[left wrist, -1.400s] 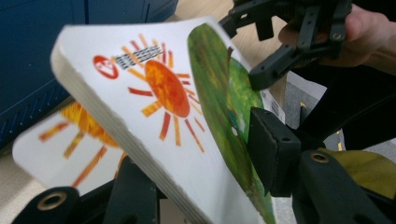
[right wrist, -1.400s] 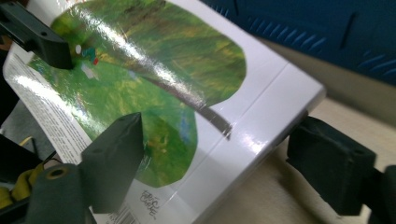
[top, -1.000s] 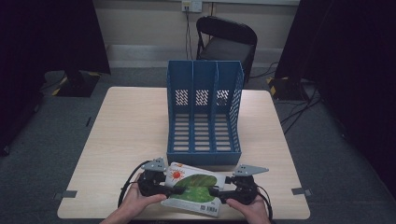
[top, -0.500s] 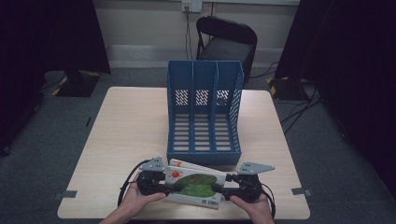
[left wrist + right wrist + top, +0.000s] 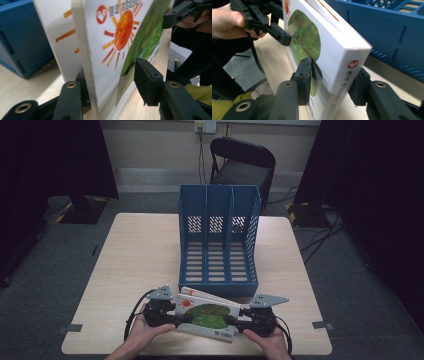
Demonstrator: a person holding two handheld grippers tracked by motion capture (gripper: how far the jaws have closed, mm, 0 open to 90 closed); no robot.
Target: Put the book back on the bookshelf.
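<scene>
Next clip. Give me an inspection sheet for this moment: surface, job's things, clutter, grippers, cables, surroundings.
Surface: light wood table, bare around the work.
Job's things: blue three-slot file rack at table centre, slots empty; picture books with a sun-and-green cover, stacked at the near edge in front of the rack.
Clutter: nothing seen.
Grippers: left gripper has its jaws on either side of the stack's left end; right gripper is clamped on its right end. A hand backs each.
Cables: black cable loops behind the left gripper; others lie on the floor at right.
Surroundings: folding chair behind the table, grey carpet, dark curtains.
</scene>
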